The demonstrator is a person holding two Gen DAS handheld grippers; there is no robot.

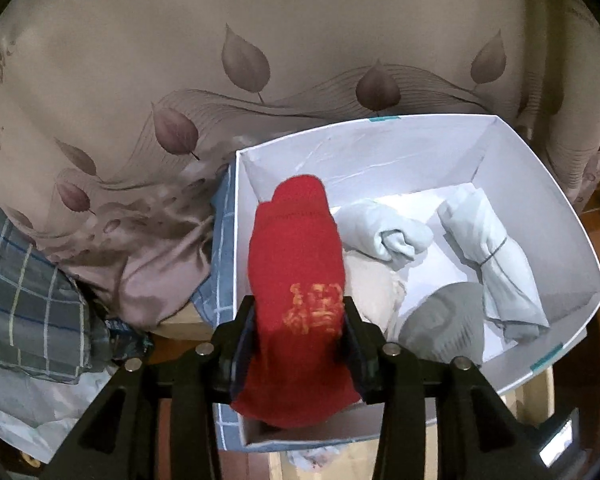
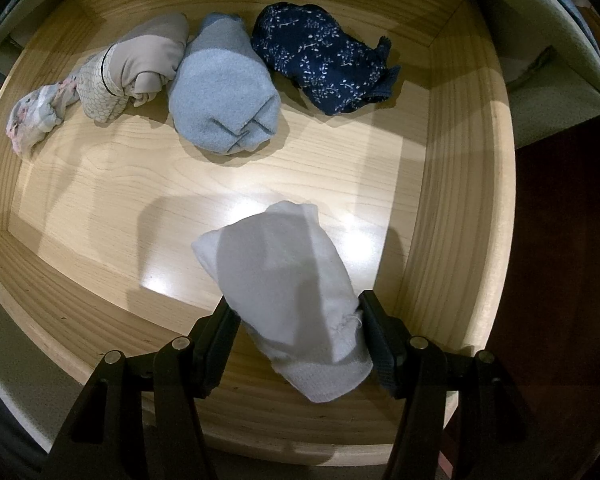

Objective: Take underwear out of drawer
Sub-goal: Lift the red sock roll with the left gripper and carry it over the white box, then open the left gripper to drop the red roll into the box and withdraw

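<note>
Two pale blue rolled bundles (image 1: 496, 256) lying in a white cardboard box (image 1: 540, 208), with a grey knit piece (image 1: 448, 324) and a cream one (image 1: 372, 284) near its front wall; bare white floor left toward the back corner. Left hand-held gripper (image 1: 298, 328) clamped on a red knitted bundle (image 1: 296, 264) with orange lettering, held above the box's left edge. Leaf-print satin bedding (image 1: 180, 60) behind, plaid cloth (image 1: 24, 272) bunched at left.

Three rolled bundles lined along the back of a pale wooden drawer (image 2: 456, 200): beige and patterned (image 2: 128, 72), fuzzy light blue (image 2: 224, 96), navy floral (image 2: 324, 56). Wide glossy floor open in the middle. Right hand-held gripper (image 2: 296, 324) clenched on a soft white rolled bundle (image 2: 288, 280), close to the drawer's front and right walls, touching or lifted unclear.
</note>
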